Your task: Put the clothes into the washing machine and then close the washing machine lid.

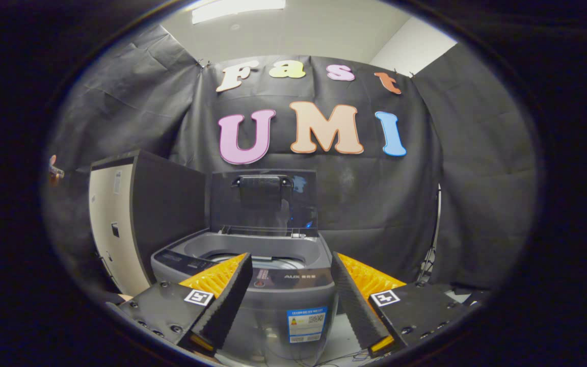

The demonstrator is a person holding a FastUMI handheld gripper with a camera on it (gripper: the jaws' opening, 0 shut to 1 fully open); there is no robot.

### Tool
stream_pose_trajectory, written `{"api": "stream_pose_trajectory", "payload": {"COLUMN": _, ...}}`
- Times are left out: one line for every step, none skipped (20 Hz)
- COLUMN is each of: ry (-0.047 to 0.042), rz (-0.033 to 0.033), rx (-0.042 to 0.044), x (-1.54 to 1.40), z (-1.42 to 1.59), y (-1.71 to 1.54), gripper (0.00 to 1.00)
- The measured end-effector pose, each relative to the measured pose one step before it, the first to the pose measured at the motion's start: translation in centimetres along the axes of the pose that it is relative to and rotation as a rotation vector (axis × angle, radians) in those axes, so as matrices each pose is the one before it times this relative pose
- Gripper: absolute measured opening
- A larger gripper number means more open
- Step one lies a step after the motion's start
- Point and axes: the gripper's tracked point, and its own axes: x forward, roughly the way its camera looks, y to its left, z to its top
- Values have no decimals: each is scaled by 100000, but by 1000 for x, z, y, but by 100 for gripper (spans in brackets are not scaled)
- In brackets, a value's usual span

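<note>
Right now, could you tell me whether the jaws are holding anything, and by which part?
Nothing is held. The gripper is open, its jaws wide apart with only air between them; the washing machine stands beyond, lid raised.

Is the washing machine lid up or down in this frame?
Up. The lid stands raised behind the washing machine, drum opening exposed. The gripper hangs in front, jaws apart, holding nothing.

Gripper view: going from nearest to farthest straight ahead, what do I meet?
The open tongs, holding nothing → the washing machine between and just beyond the fingers → its raised lid, standing upright at the back → the black cloth wall.
</note>
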Motion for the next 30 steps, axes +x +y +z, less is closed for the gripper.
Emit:
{"api": "stream_pose_trajectory", "payload": {"ry": -1655, "rz": 659, "rx": 647, "x": 582, "z": 1129, "y": 325, "gripper": 96}}
{"api": "stream_pose_trajectory", "payload": {"ry": -1583, "rz": 509, "rx": 148, "x": 751, "z": 1194, "y": 366, "gripper": 96}}
{"api": "stream_pose_trajectory", "payload": {"ry": -845, "rz": 437, "rx": -304, "x": 858, "z": 983, "y": 263, "gripper": 96}}
{"api": "stream_pose_trajectory", "payload": {"ry": -509, "rz": 747, "rx": -613, "x": 1206, "z": 769, "y": 462, "gripper": 96}}
{"api": "stream_pose_trajectory", "payload": {"ry": -220, "rz": 1016, "rx": -595, "x": 1119, "z": 915, "y": 532, "gripper": 96}}
{"api": "stream_pose_trajectory", "payload": {"ry": -116, "rz": 1089, "rx": -505, "x": 1262, "z": 881, "y": 569, "gripper": 96}}
{"api": "stream_pose_trajectory", "payload": {"ry": -240, "rz": 910, "rx": 352, "x": 1423, "z": 1061, "y": 562, "gripper": 96}}
{"api": "stream_pose_trajectory", "payload": {"ry": 280, "rz": 992, "rx": 1069, "x": 1471, "z": 837, "y": 618, "gripper": 96}}
{"api": "stream_pose_trajectory", "payload": {"ry": 1073, "rz": 710, "rx": 1394, "x": 1624, "z": 702, "y": 595, "gripper": 96}}
{"api": "stream_pose_trajectory", "payload": {"ry": 1261, "rz": 954, "rx": 1469, "x": 1780, "z": 646, "y": 703, "gripper": 96}}
{"api": "stream_pose_trajectory", "payload": {"ry": 376, "rz": 1458, "rx": 1646, "x": 1788, "z": 894, "y": 846, "gripper": 96}}
{"api": "stream_pose_trajectory", "payload": {"ry": 394, "rz": 1086, "rx": 1648, "x": 1805, "z": 974, "y": 737, "gripper": 96}}
{"api": "stream_pose_trajectory", "payload": {"ry": 934, "rz": 798, "rx": 1508, "x": 1892, "z": 642, "y": 718, "gripper": 95}}
{"api": "stream_pose_trajectory", "payload": {"ry": 828, "rz": 1275, "rx": 897, "x": 1851, "z": 465, "y": 886, "gripper": 95}}
{"api": "stream_pose_trajectory", "payload": {"ry": -45, "rz": 871, "rx": -354, "x": 1877, "z": 535, "y": 642, "gripper": 95}}
{"api": "stream_pose_trajectory", "payload": {"ry": -238, "rz": 155, "rx": -1283, "x": 2005, "z": 555, "y": 398, "gripper": 95}}
{"api": "stream_pose_trajectory", "payload": {"ry": 177, "rz": -144, "rx": -1656, "x": 2066, "z": 470, "y": 382, "gripper": 95}}
{"api": "stream_pose_trajectory", "payload": {"ry": 356, "rz": -44, "rx": -1618, "x": 1960, "z": 331, "y": 305, "gripper": 95}}
{"api": "stream_pose_trajectory", "payload": {"ry": 394, "rz": 68, "rx": -1494, "x": 1956, "z": 439, "y": 418, "gripper": 95}}
{"api": "stream_pose_trajectory", "payload": {"ry": 125, "rz": -1167, "rx": -1479, "x": 2098, "z": 315, "y": 116, "gripper": 95}}
{"api": "stream_pose_trajectory", "payload": {"ry": 441, "rz": -1619, "rx": -1114, "x": 1743, "z": 286, "y": 12, "gripper": 95}}
{"api": "stream_pose_trajectory", "payload": {"ry": 279, "rz": -1510, "rx": -842, "x": 1886, "z": 19, "y": 196, "gripper": 96}}
{"api": "stream_pose_trajectory", "payload": {"ry": 327, "rz": -1253, "rx": -977, "x": 1622, "z": -76, "y": 113, "gripper": 96}}
{"api": "stream_pose_trajectory", "payload": {"ry": 887, "rz": -1389, "rx": -709, "x": 1369, "z": -342, "y": 25, "gripper": 96}}
{"api": "stream_pose_trajectory", "payload": {"ry": 1161, "rz": -928, "rx": -709, "x": 1345, "z": -473, "y": 148, "gripper": 96}}
{"api": "stream_pose_trajectory", "payload": {"ry": 1415, "rz": -715, "rx": -287, "x": 1095, "z": -564, "y": 152, "gripper": 96}}
{"api": "stream_pose_trajectory", "payload": {"ry": 1717, "rz": -798, "rx": -273, "x": 942, "z": -640, "y": 130, "gripper": 96}}
{"api": "stream_pose_trajectory", "payload": {"ry": 1775, "rz": -604, "rx": -1052, "x": 685, "z": -613, "y": 0, "gripper": 96}}
{"api": "stream_pose_trajectory", "payload": {"ry": 2314, "rz": -731, "rx": -2016, "x": 473, "z": -650, "y": -11, "gripper": 96}}
{"api": "stream_pose_trajectory", "payload": {"ry": 2038, "rz": -224, "rx": -2116, "x": 226, "z": -680, "y": 101, "gripper": 96}}
